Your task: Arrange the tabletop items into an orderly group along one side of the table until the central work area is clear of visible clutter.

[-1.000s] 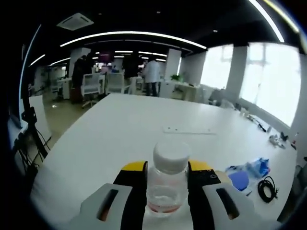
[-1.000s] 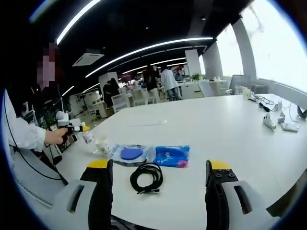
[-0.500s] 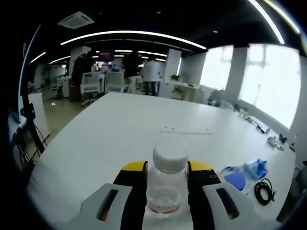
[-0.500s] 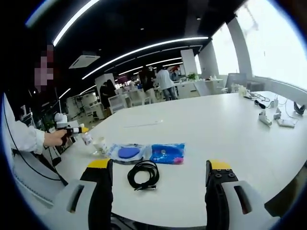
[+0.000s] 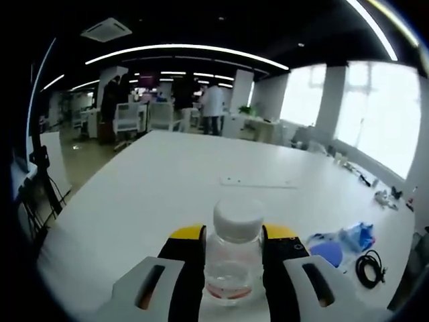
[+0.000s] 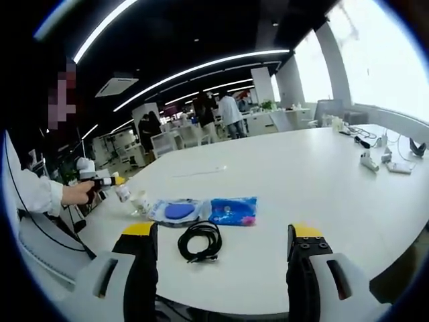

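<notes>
Your left gripper [image 5: 232, 249] clamps one clear plastic bottle with a white cap [image 5: 234, 258] above the white table [image 5: 161, 188]; your right gripper [image 6: 224, 251] gapes empty over one coiled black cable [image 6: 199, 240] and two blue pouches [image 6: 232, 210].

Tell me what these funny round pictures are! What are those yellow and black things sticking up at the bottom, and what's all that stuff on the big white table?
A person is holding a grabbing tool in each hand, and each tool carries its own camera with a very wide lens. That is why the pictures look round and bent.

In the left gripper view, the left gripper has two black jaws with yellow tips, and they are squeezing a small clear plastic bottle with a white cap.

In the right gripper view, the right gripper has its jaws wide apart, holding nothing. Far to the left there you can see the person's hand holding the other tool.

On the large white table lie a coiled black cable, a clear plastic bag with a round blue thing inside, and a blue packet.
</notes>
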Available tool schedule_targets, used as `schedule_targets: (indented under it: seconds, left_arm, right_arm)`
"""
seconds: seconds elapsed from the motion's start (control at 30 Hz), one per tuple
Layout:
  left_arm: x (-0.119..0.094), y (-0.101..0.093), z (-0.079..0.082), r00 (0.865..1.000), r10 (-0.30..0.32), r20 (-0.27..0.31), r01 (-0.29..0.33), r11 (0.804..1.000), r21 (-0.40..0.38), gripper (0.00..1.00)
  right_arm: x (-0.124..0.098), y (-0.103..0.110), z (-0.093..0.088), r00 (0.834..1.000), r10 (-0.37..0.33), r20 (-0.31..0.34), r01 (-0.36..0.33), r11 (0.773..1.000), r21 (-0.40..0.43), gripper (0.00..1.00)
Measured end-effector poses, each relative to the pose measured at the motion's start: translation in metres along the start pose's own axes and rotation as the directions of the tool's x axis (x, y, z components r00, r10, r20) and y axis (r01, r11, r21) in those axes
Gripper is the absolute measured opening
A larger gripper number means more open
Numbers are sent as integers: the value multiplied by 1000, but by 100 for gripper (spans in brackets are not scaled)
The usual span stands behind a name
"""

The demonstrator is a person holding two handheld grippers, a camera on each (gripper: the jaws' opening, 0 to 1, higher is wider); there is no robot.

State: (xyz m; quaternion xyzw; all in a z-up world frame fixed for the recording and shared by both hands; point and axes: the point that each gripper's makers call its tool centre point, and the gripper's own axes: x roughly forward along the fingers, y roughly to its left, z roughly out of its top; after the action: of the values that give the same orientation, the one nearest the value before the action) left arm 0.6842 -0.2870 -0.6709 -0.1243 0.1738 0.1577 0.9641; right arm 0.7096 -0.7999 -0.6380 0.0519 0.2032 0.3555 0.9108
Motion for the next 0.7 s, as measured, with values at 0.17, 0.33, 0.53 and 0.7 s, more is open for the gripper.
schedule_targets:
  seconds: [0.17, 0.33, 0.53, 0.7]
  left_arm:
    - [0, -5, -1, 1000, 7, 5, -7, 999, 35, 29]
    - [-1, -1, -1, 1000, 25, 15, -25, 1000, 11, 29]
    - [-3, 0, -3, 999, 29, 20, -30, 999, 22, 29]
    - [-5, -4, -4, 999, 37, 28, -38, 999, 27, 30]
  right_arm:
    - [2, 1, -4, 1000, 6, -9, -6, 1000, -2, 77]
    - [5, 2, -6, 1000, 19, -17, -19, 1000, -10, 77]
    - [10, 3, -12, 999, 32, -25, -32, 999, -6, 77]
    - [13, 4, -17, 998, 45, -37, -45, 999, -10, 77]
